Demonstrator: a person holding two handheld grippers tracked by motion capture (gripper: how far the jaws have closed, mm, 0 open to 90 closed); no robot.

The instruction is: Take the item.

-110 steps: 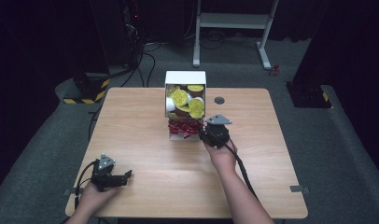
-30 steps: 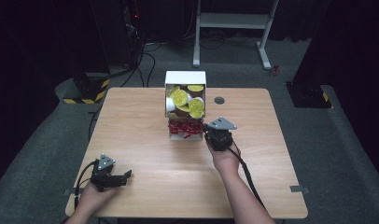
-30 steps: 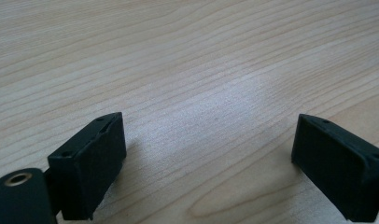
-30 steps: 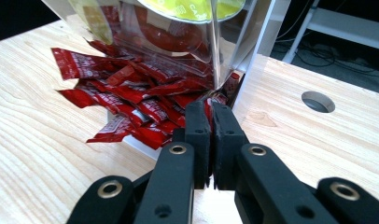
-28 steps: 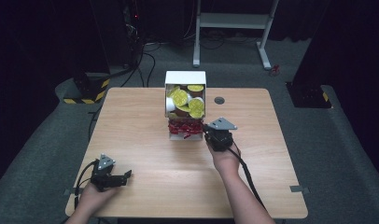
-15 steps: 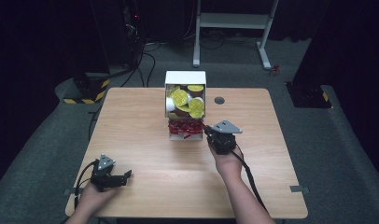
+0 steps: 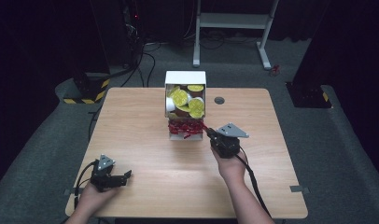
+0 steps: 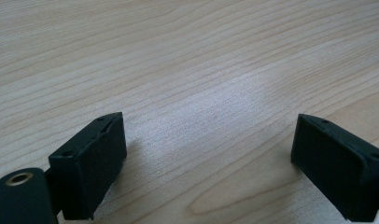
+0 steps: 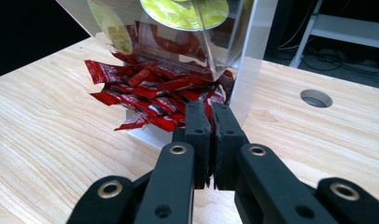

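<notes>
A white dispenser box (image 7: 185,77) stands at the table's far middle, with yellow-lidded cups (image 7: 180,97) behind its clear front (image 9: 178,32). Red packets (image 7: 185,128) spill from its bottom slot (image 9: 145,100). My right gripper (image 7: 210,133) is at the pile's right edge. Its jaws are pressed together (image 9: 208,112) on the end of a red packet (image 9: 214,99). My left gripper (image 7: 127,175) rests near the table's front left corner. In the left gripper view it (image 8: 211,158) stands open over bare wood with nothing between its jaws.
The wooden table (image 7: 145,116) has a round cable hole (image 7: 219,100) right of the box, also in the right gripper view (image 9: 316,98). A white metal stand (image 7: 234,21) is on the dark floor beyond the table.
My right gripper has drawn slowly right and back toward the person, away from the box's slot. The left gripper has stayed put.
</notes>
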